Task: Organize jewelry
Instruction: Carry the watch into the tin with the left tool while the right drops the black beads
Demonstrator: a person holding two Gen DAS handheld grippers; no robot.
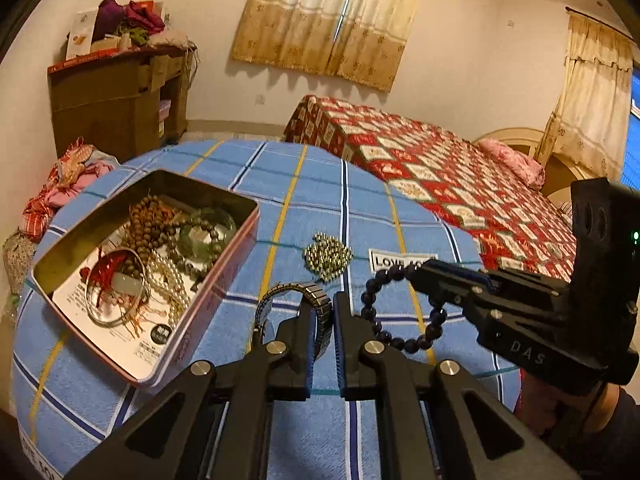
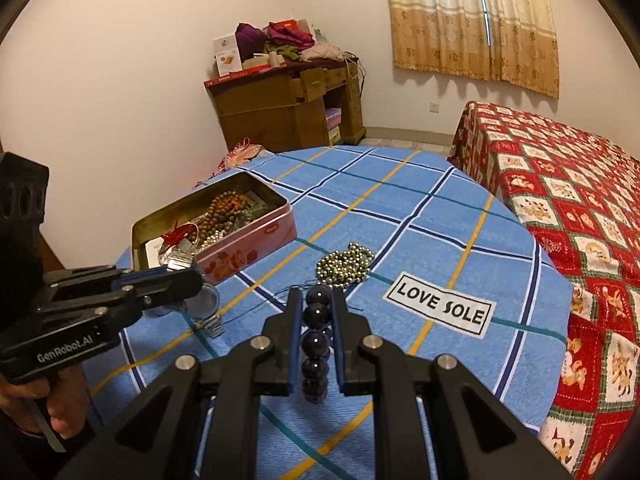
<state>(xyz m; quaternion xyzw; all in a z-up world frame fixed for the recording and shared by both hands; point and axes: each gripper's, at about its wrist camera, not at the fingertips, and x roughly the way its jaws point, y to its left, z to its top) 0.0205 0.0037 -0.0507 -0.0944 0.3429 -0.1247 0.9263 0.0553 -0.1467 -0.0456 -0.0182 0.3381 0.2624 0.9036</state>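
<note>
My left gripper (image 1: pixel 322 312) is shut on the metal band of a wristwatch (image 1: pixel 320 300), just right of an open pink tin (image 1: pixel 224 280). In the right wrist view that left gripper (image 2: pixel 192 280) holds the watch (image 2: pixel 204 304) low over the cloth beside the tin (image 2: pixel 248 248). Wooden bead strings, a bangle and pearls lie in the tin. My right gripper (image 2: pixel 316 300) is shut on a dark bead bracelet (image 2: pixel 316 340), whose loop (image 1: pixel 400 344) hangs from the right gripper (image 1: pixel 414 270). A heap of gold beads (image 1: pixel 328 258) (image 2: pixel 346 266) rests on the cloth between them.
The table wears a blue plaid cloth (image 1: pixel 360 200) with a "LOVE SOLE" label (image 2: pixel 440 308). A bed with a red patterned cover (image 1: pixel 460 184) stands close on the right. A wooden desk (image 1: pixel 116 104) piled with clothes stands at the far wall.
</note>
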